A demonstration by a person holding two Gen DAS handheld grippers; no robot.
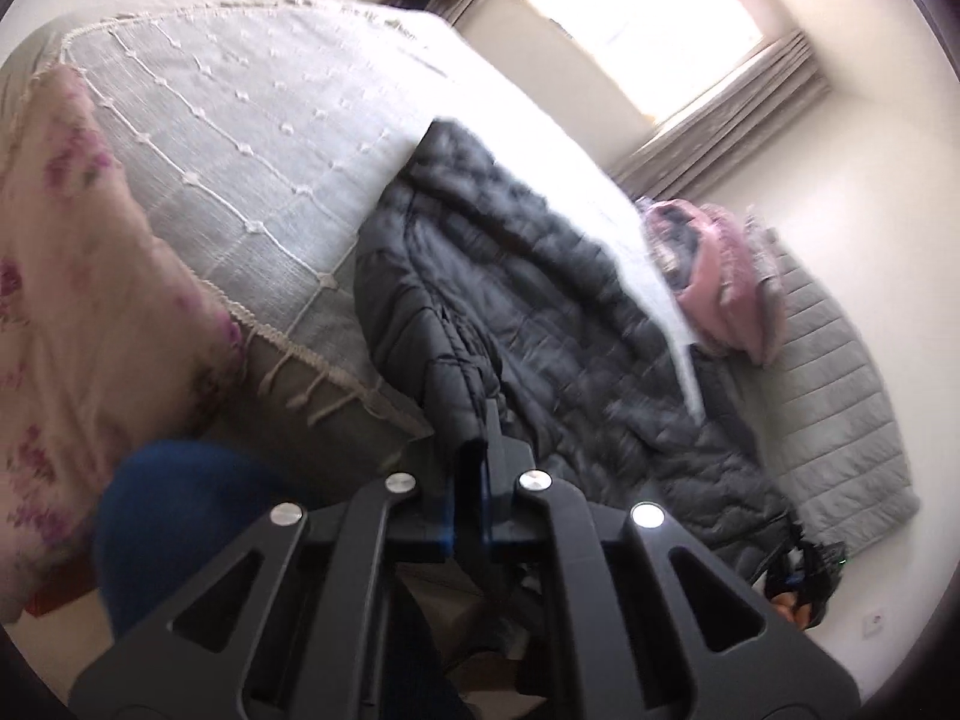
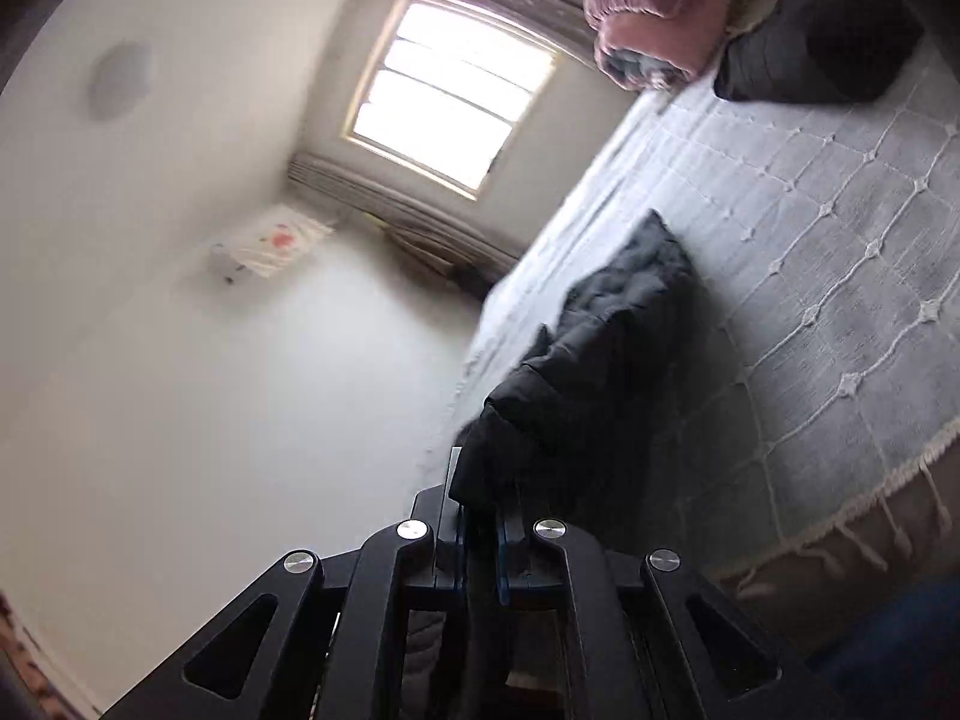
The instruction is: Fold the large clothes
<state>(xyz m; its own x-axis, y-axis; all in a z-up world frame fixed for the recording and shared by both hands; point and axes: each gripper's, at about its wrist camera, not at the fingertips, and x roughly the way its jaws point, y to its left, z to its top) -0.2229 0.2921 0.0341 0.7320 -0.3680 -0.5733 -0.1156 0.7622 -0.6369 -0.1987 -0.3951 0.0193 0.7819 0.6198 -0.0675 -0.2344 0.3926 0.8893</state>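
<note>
Dark quilted jacket (image 1: 528,300), draped over bed (image 1: 240,138) edge: pinched by left gripper (image 1: 477,450) and right gripper (image 2: 480,498), both clamped on fabric; slippery padding may be pulled free, spoiling the fold

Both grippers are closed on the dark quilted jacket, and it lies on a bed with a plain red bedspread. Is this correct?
Only the bedspread is wrong: the bedspread is light grey with a white stitched grid and a fringed edge, as the right wrist view shows. The left gripper and right gripper are indeed closed on the dark quilted jacket.
</note>
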